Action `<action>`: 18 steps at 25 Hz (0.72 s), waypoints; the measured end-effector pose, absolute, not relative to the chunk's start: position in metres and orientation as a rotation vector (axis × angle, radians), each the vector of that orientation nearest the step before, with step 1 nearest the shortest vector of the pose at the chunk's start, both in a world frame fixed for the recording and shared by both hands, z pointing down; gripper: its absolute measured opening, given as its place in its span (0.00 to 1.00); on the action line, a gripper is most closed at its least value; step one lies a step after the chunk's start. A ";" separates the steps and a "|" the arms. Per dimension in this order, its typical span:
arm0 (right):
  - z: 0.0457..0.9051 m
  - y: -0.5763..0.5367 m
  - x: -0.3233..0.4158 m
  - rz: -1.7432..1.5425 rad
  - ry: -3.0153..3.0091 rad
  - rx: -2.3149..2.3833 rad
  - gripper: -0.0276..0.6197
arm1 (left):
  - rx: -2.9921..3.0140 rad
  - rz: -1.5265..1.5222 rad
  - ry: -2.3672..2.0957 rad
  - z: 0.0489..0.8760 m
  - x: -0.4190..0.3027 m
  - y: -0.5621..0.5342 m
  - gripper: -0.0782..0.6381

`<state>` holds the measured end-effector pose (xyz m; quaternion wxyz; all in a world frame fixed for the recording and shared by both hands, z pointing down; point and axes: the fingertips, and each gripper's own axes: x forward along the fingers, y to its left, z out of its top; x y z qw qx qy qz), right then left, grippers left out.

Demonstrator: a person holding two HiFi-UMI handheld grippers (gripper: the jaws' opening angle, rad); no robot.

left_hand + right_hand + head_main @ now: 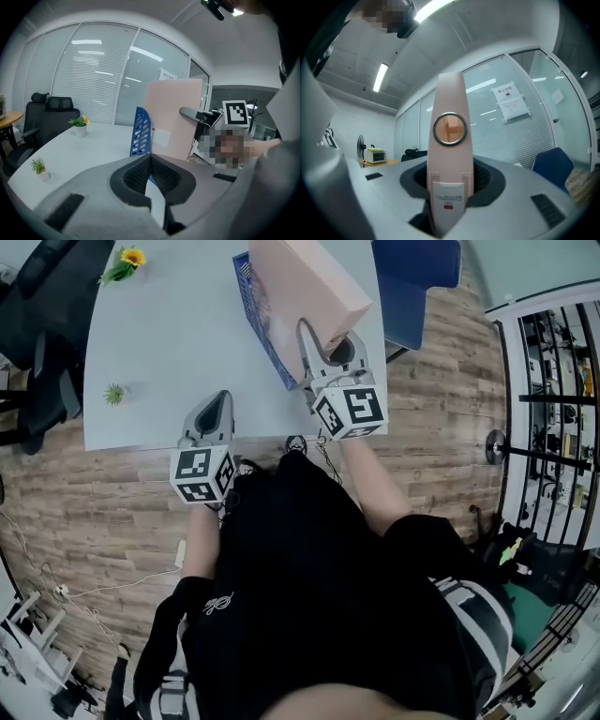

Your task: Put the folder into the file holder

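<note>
Right gripper point(449, 194) pinches the spine, a sound hold, of a pink folder point(314, 282), likely stiff, light and smooth, upright beside the blue file holder point(255, 310); left gripper point(218, 407) jaws pressed together, empty

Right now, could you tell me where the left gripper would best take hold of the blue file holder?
Probably the top edge of the file holder, on its upright slotted wall, with the left gripper coming from the left. That thin wall stands free there, while the folder and the right gripper crowd the other side.
</note>
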<state>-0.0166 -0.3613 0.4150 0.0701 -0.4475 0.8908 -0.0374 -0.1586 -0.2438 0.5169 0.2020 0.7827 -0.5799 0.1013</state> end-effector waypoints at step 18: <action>0.457 -0.363 -0.046 -0.281 3.562 -1.176 0.39 | 2.160 0.191 -1.621 0.520 -0.176 -0.249 0.11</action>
